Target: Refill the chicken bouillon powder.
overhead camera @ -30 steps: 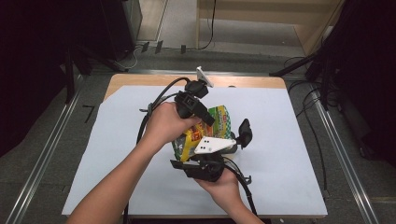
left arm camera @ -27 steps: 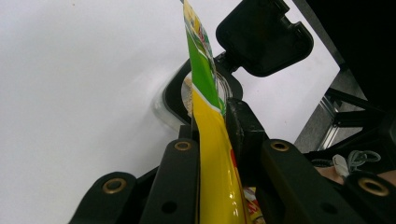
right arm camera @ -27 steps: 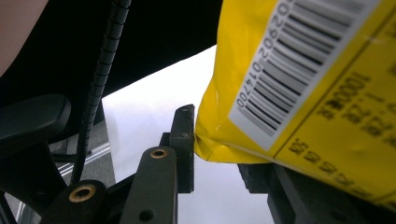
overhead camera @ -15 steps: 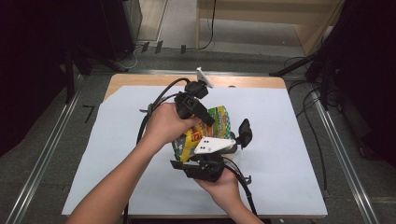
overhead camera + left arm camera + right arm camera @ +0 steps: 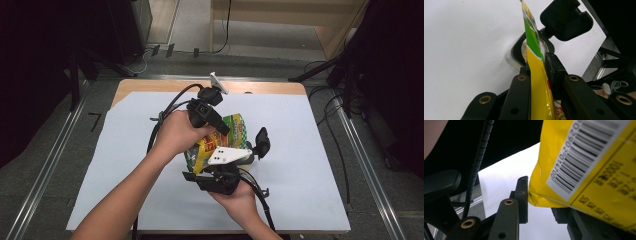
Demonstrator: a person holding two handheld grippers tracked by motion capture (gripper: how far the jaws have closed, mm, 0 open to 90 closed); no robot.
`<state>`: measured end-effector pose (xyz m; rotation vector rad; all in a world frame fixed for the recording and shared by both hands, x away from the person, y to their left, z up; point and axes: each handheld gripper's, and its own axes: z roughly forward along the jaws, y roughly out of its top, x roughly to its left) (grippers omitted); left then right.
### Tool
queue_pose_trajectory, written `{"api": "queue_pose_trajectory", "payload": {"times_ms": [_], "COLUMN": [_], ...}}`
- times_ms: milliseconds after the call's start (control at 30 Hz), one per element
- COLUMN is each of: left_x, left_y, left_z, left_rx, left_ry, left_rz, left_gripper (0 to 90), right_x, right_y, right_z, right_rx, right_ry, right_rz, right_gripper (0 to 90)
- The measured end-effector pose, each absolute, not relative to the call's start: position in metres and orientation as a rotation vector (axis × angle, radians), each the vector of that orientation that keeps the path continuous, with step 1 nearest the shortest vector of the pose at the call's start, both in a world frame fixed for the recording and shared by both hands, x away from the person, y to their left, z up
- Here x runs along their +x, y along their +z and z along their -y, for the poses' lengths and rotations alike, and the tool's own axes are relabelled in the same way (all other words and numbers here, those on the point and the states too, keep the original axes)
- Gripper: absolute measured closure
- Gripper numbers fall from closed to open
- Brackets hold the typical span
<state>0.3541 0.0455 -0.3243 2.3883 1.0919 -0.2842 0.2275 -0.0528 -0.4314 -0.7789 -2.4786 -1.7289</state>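
Note:
A yellow and green snack bag [image 5: 231, 131] is held tilted above the white sheet, between both grippers. My left gripper [image 5: 220, 129] comes from above and is shut on the bag's thin edge [image 5: 534, 50]. My right gripper [image 5: 210, 172] holds from below, shut on the barcode corner of the bag [image 5: 584, 162]. Under the bag stands a clear container with a black rim [image 5: 517, 51]; its black flip lid [image 5: 565, 18] stands open. That lid [image 5: 261, 142] also shows right of the bag in the high view.
A white sheet [image 5: 310, 150] covers most of the wooden table [image 5: 150, 86]. Black cables [image 5: 167, 107] trail from both grippers. Metal rails [image 5: 365, 165] run along the table's sides, and dark equipment stands beyond.

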Motion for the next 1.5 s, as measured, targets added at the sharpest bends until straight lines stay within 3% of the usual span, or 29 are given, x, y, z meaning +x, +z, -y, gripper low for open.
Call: {"api": "queue_pose_trajectory", "payload": {"times_ms": [1500], "left_x": [0.3534], "left_y": [-0.3204], "left_z": [-0.0373], "left_rx": [2.415], "left_ry": [-0.261], "left_rz": [-1.077], "left_gripper": [82.5], "right_x": [0.2277], "right_y": [-0.4296], "right_z": [0.0545], "right_rx": [-0.799], "right_ry": [-1.745], "right_rz": [2.455], "right_gripper": [71.6]}}
